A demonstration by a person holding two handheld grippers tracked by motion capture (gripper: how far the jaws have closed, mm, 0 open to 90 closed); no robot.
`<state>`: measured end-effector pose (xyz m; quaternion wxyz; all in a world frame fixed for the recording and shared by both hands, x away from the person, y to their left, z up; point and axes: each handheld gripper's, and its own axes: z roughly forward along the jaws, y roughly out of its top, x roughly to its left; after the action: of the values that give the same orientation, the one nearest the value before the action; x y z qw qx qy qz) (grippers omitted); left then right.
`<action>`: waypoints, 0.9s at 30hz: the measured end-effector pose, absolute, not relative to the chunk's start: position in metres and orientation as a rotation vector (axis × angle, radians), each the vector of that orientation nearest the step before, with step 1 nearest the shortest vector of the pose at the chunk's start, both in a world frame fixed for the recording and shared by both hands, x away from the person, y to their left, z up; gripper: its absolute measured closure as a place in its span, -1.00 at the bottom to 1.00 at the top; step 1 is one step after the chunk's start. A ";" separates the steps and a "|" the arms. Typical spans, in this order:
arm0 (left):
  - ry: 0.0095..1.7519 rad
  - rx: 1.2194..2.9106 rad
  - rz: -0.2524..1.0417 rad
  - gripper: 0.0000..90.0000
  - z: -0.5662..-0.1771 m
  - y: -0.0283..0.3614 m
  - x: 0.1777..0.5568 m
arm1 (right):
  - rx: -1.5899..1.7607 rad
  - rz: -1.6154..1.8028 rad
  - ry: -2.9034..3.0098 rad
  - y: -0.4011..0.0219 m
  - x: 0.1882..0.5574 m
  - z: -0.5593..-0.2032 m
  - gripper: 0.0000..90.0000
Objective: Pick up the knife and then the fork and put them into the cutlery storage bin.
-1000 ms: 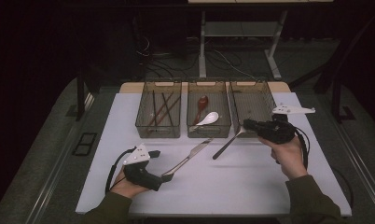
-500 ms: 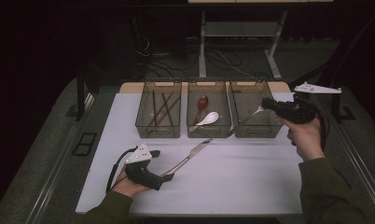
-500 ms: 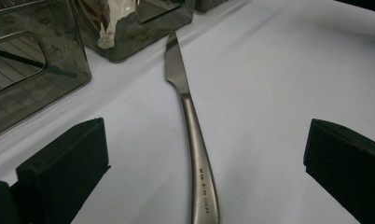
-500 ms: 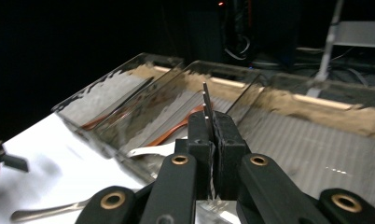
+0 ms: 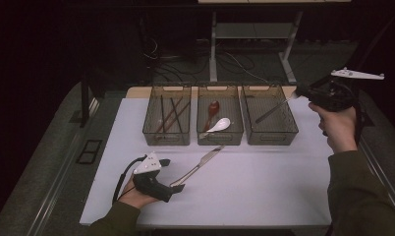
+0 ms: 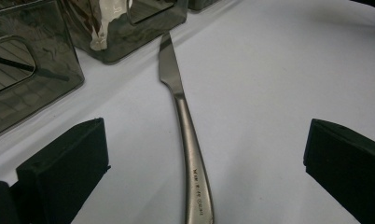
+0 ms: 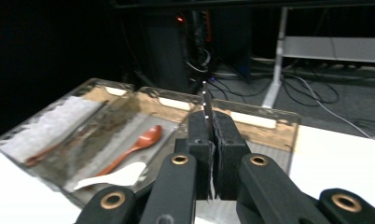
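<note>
While the right hand-held gripper (image 5: 297, 93) clamps a slim steel utensil (image 5: 273, 109) above the right clear bin (image 5: 290, 132), a loose grip could drop it; the left hand-held gripper (image 5: 178, 189) waits open around the steel knife (image 6: 183, 121).

bins (image 5: 220, 137) x3 | spoons (image 5: 220, 124) x2 | knife (image 5: 201, 162) x1 | grippers (image 5: 178, 187) x2
</note>
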<state>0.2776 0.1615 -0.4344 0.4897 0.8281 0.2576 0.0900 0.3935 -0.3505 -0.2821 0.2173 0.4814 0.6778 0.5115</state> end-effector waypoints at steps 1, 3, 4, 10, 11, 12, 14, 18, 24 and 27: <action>0.627 2.010 0.218 -1.00 -0.434 0.162 0.278 | 1.336 1.391 1.879 -0.351 0.396 -0.283 0.94; 0.624 2.005 0.217 -1.00 -0.434 0.162 0.278 | 1.348 1.352 1.887 -0.351 0.402 -0.287 0.93; 0.621 2.006 0.216 -1.00 -0.434 0.162 0.278 | 1.357 1.340 1.891 -0.351 0.405 -0.290 0.93; 0.602 2.016 0.204 -1.00 -0.435 0.160 0.277 | 1.371 1.244 1.954 -0.341 0.419 -0.307 0.93; 0.601 2.015 0.203 -1.00 -0.435 0.160 0.276 | 1.374 1.240 1.962 -0.339 0.421 -0.310 0.93; 0.600 2.015 0.202 -1.00 -0.435 0.160 0.276 | 1.382 1.239 1.967 -0.338 0.423 -0.313 0.93; 0.599 2.014 0.194 -1.00 -0.435 0.160 0.276 | 1.404 1.236 1.980 -0.337 0.427 -0.321 0.93; 0.584 2.024 0.185 -1.00 -0.435 0.159 0.276 | 1.442 1.223 2.007 -0.336 0.432 -0.336 0.93; 0.582 2.025 0.178 -1.00 -0.435 0.159 0.276 | 1.483 1.241 2.031 -0.338 0.436 -0.351 0.93; 0.581 2.029 0.172 -1.00 -0.436 0.158 0.276 | 1.491 1.242 2.043 -0.339 0.438 -0.353 0.93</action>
<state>0.2757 0.1584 -0.4358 0.4899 0.8353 0.2393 0.0708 0.4375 -0.3394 -0.3533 0.1613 0.5223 0.7156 0.4349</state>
